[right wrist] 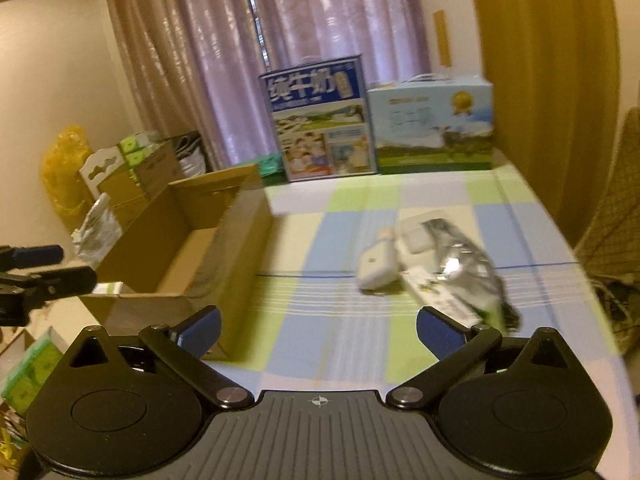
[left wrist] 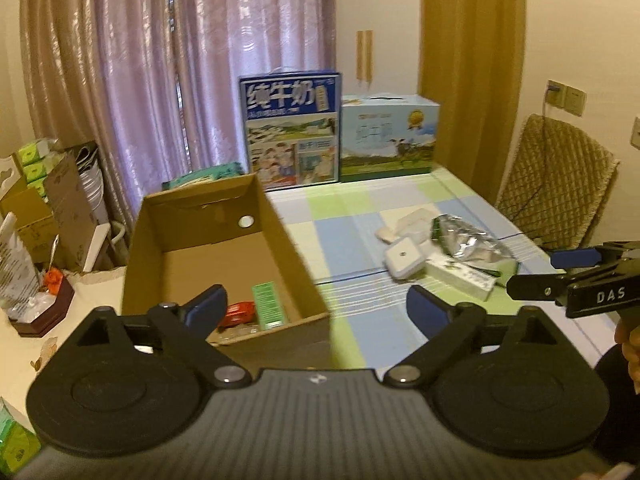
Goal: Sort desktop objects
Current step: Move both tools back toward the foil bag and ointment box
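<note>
A cardboard box [left wrist: 208,248] is seen at about ten o'clock from the left gripper [left wrist: 316,310], open at the top, standing on the checked tablecloth [left wrist: 360,216]. Inside it, on the near floor, a red item [left wrist: 239,314] and a green packet [left wrist: 267,305] lie side by side. The left gripper is held level above the near edge of the table, pointed forward over the box's right wall; its blue-padded jaws are spread wide apart and nothing is held between them. At two o'clock from it a loose pile is left on the cloth: a white square device [left wrist: 404,257], a white and green carton [left wrist: 460,276] just beside it, and a crumpled silver foil bag [left wrist: 466,240] lying partly over the carton. At the far edge of the table, at twelve o'clock, a tall blue milk carton case [left wrist: 291,130] and a lower light blue case [left wrist: 388,138] are stood side by side before the curtain. The right gripper [right wrist: 318,328] is held at the same height at three o'clock, its jaws likewise set wide apart and empty, aimed at the cloth with the pile at one o'clock. A hand [left wrist: 630,344] is partly visible behind it at the frame edge.
</note>
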### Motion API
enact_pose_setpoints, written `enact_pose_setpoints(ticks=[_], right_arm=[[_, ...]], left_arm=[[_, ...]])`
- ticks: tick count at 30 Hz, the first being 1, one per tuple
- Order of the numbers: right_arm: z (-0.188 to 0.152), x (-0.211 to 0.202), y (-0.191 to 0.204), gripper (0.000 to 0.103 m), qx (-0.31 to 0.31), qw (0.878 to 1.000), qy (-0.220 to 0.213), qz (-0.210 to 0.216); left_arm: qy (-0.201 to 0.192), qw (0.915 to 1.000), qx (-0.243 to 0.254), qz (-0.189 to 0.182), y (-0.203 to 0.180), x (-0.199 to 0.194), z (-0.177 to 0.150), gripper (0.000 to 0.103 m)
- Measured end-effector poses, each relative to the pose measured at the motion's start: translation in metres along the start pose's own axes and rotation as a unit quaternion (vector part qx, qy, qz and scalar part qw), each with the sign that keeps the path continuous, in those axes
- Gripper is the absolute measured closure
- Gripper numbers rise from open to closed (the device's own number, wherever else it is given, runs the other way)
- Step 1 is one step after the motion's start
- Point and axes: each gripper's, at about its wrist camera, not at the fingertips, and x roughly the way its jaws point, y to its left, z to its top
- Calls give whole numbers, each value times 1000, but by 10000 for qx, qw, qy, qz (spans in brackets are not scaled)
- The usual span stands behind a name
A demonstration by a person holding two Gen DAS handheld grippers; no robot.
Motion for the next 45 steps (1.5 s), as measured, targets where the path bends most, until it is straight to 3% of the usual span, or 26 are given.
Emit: enact_pose_setpoints(ticks=[4, 13, 25, 34, 45], right_arm=[[-7, -14, -20, 2, 146, 9998, -19, -107], [-9, -38, -51, 2, 246, 9987, -103, -432], [-9, -60, -70, 2, 82, 9951, -123, -979], [-14, -43, -83, 2, -17, 9939, 33, -1103], [-8, 16, -103, 2, -200, 9935, 329, -1070]], left_arm=[[-6, 9999, 112, -83, -28, -2, 3, 2], [25, 9985, 339, -427, -73, 5, 4, 2], [110, 9951, 347, -918, -97, 31, -5, 2], [278, 9924, 433, -1122, -110, 63, -12, 2], [559, 9896, 506, -1227, -111, 134, -25, 2]])
